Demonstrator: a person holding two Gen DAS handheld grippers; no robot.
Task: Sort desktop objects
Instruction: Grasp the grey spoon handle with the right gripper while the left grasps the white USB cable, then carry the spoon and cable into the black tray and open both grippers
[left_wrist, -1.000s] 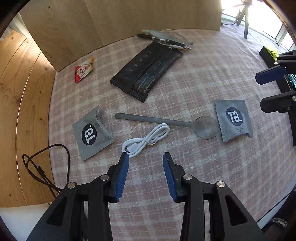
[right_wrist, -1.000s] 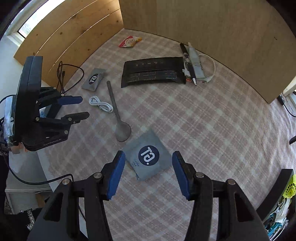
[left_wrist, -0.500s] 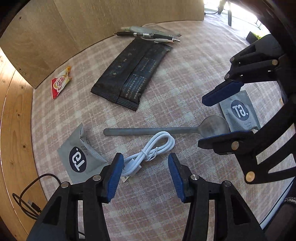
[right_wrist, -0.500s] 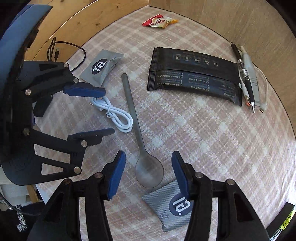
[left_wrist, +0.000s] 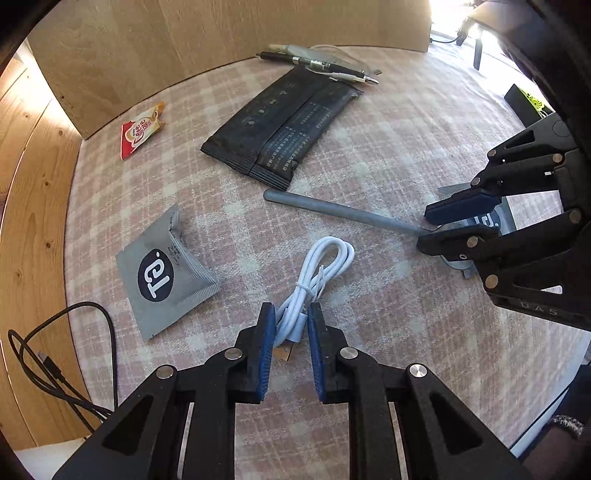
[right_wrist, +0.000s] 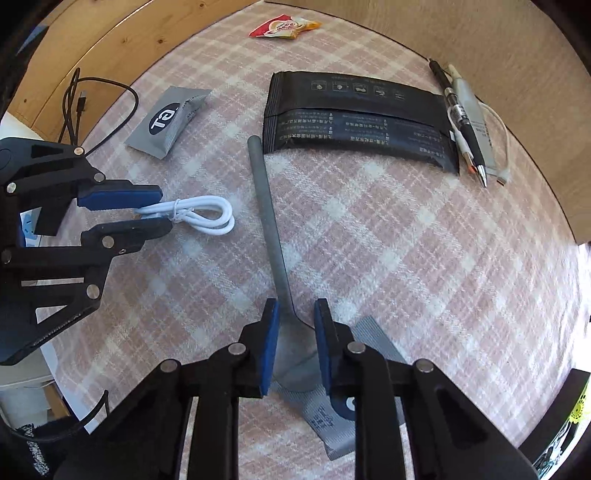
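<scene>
While L gripper (left_wrist: 290, 325) jaws close round cable (left_wrist: 317, 273); R gripper (right_wrist: 297, 332) closing on spoon (right_wrist: 273, 236)

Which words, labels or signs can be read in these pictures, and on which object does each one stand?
"GT": white letters in a black circle on the grey foil sachet near the white coiled cable.
"DAS": raised letters, cut off by the picture's edge, on the black frame of the right tool.
Black flat pouch: icons and small print, too small to read.
Red and white snack packet: logo too blurred to read.
Black pen: label too small to read.
</scene>
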